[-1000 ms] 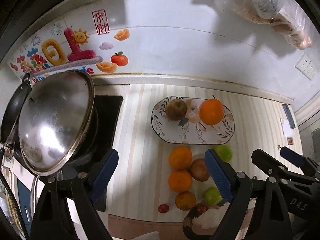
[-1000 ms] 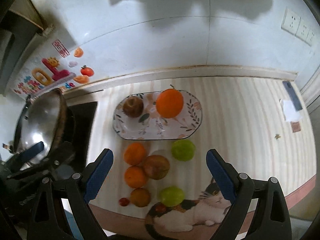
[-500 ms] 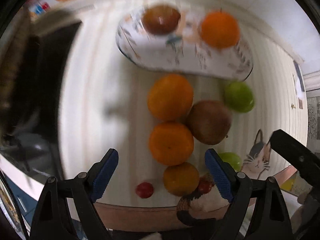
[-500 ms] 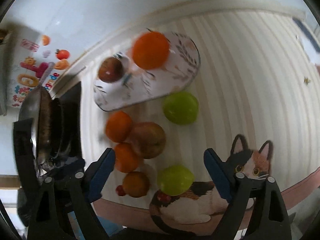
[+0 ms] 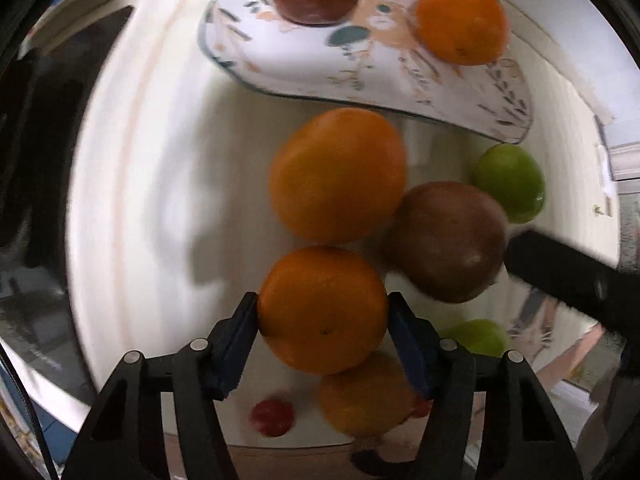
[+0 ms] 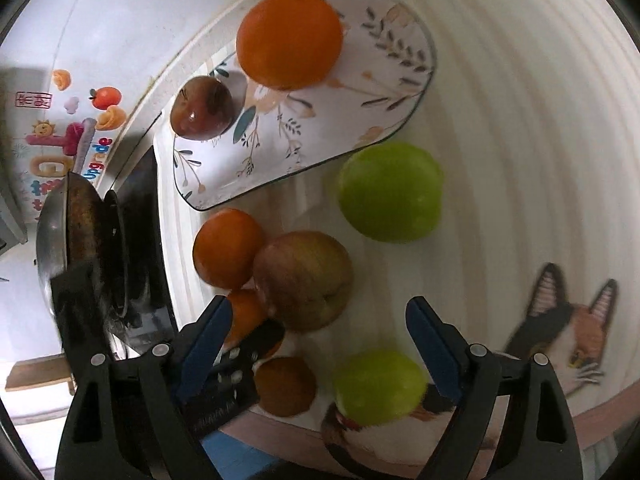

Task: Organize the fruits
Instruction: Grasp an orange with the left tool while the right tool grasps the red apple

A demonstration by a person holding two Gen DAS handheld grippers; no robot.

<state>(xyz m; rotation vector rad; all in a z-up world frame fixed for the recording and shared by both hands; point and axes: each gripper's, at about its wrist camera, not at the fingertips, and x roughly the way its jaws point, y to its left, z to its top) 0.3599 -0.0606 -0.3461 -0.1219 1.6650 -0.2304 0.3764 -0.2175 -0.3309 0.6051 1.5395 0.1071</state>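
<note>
- Left wrist view shows the left tool (image 5: 323, 322) closed on an orange (image 5: 322, 308), one blue pad against each side of it; whether the fruit is lifted or resting on the worktop (image 5: 160, 184) cannot be told.
- Right tool (image 6: 320, 334) hangs wide open and holds nothing, with a green fruit (image 6: 378, 386) low between its pads but not touching them.
- Done so far, judging by how things lie: two fruits sit on the patterned plate (image 6: 360, 92), a big orange one (image 6: 289, 39) and a dark reddish-brown one (image 6: 202, 108).
- Left to do: most of the pile is off the plate. On the worktop near the plate's front edge are a second orange (image 5: 338, 174), a brownish apple (image 6: 303, 278) touching it, a second green fruit (image 6: 390, 192) just beside the plate, a smaller orange-yellow fruit (image 5: 366, 394) and a small red fruit (image 5: 273, 417) near the worktop's front edge.
- My reading is that the task is in its early part, with the gripped orange the next piece for the plate.
- Hard to make out: the left view is blurred, so fruit edges smear. Another red bit behind the left tool's right pad is mostly hidden.
- In the right view the gripped orange is largely covered by the left tool's dark body, which crosses the lower left.
- A cat picture (image 6: 568, 336) at the worktop's near edge is cut off by the frame.
</note>
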